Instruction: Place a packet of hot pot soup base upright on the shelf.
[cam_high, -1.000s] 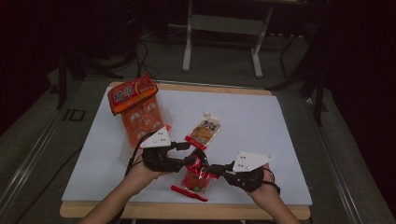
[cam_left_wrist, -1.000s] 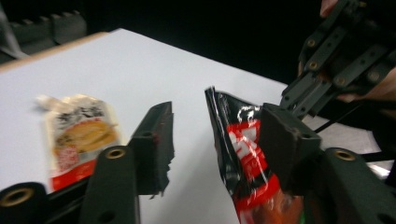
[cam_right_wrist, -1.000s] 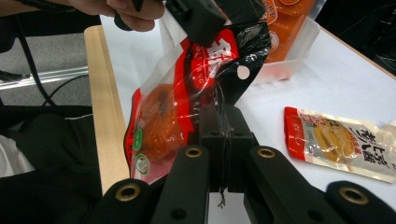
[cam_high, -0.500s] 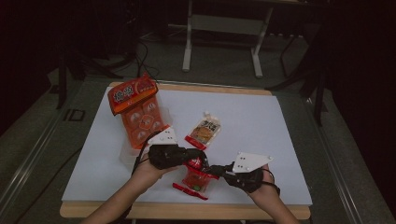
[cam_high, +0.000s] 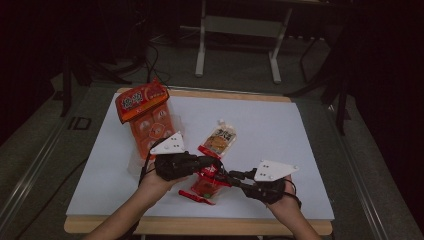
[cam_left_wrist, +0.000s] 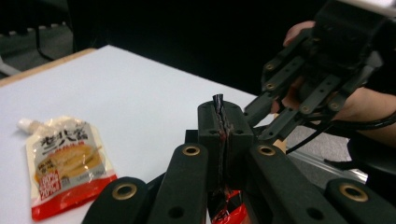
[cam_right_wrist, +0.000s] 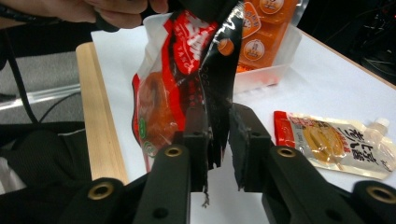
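Note:
A red snack packet (cam_high: 204, 186) hangs between my two grippers near the table's front edge. My left gripper (cam_high: 213, 162) is shut on the packet's top edge; in the left gripper view a dark sliver of film sticks up between the closed jaws of the left gripper (cam_left_wrist: 225, 112). My right gripper (cam_high: 223, 176) meets the packet from the right. In the right gripper view the packet (cam_right_wrist: 163, 93) hangs upright, and its dark side flap drops between the jaws of the right gripper (cam_right_wrist: 218, 126), which stand slightly apart with a gap showing.
A beige sauce pouch (cam_high: 218, 140) with a spout lies flat at mid-table. An orange multipack (cam_high: 148, 117) stands in a clear tray at the left. A thin red strip (cam_high: 196, 196) lies on the white board (cam_high: 280, 130) under the packet.
Both grippers stay at the packet near the front edge. The left gripper has shifted slightly, and the packet hangs a little higher.

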